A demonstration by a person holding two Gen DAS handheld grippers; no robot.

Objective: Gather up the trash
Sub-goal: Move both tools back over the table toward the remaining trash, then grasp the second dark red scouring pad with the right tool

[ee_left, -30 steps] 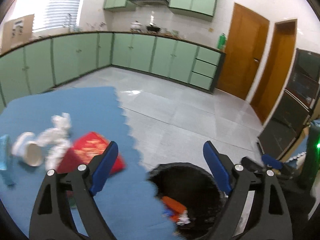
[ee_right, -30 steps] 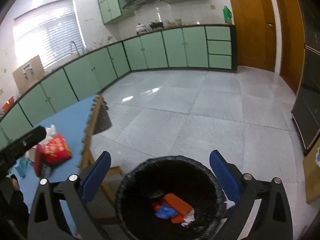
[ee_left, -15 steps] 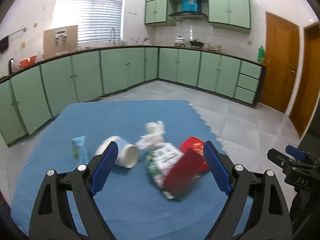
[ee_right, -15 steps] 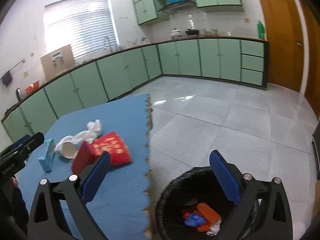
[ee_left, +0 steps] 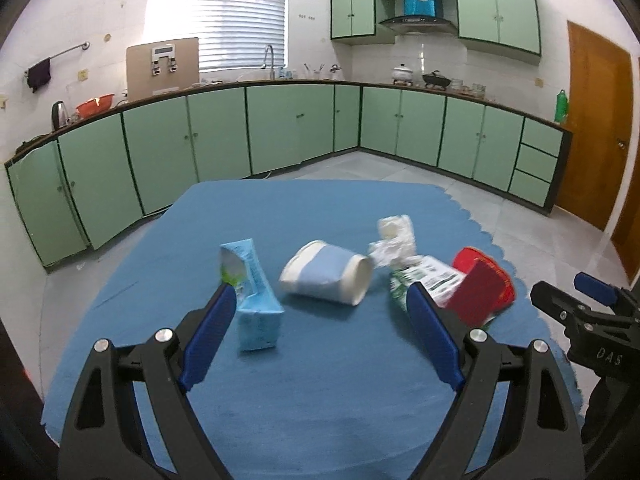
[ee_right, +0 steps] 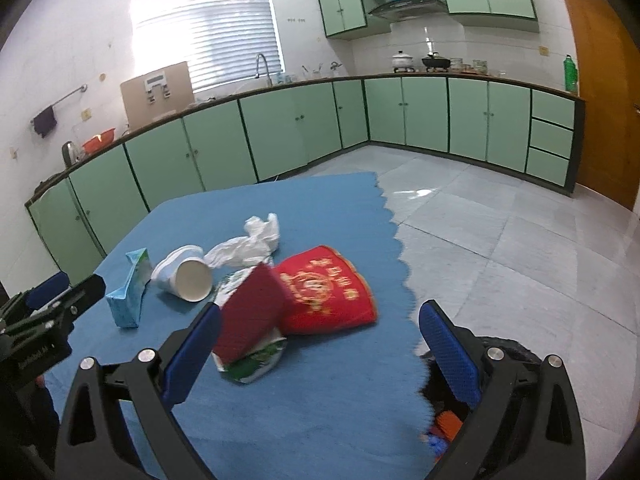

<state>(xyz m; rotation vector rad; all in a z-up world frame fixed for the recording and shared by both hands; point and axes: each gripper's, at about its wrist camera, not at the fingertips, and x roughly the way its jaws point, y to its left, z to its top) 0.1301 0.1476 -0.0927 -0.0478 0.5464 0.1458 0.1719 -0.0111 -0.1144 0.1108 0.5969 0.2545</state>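
Views swung from bin (ee_right: 500, 364) to table; "DAS" on right gripper (ee_left: 592, 292).

Green cabinets (ee_left: 288, 128), bright blinds (ee_left: 218, 16), grey tile floor (ee_right: 500, 232).

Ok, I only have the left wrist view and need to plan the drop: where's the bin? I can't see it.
Observer: In the right wrist view the black bin stands on the floor just past the scalloped edge of the blue table cover, partly behind the right gripper.
Operator: Anything in it already?
Observer: Yes, an orange scrap and a blue scrap show inside.
Operator: Is the right gripper free to help?
Observer: Its jaws stand wide open and grip nothing.
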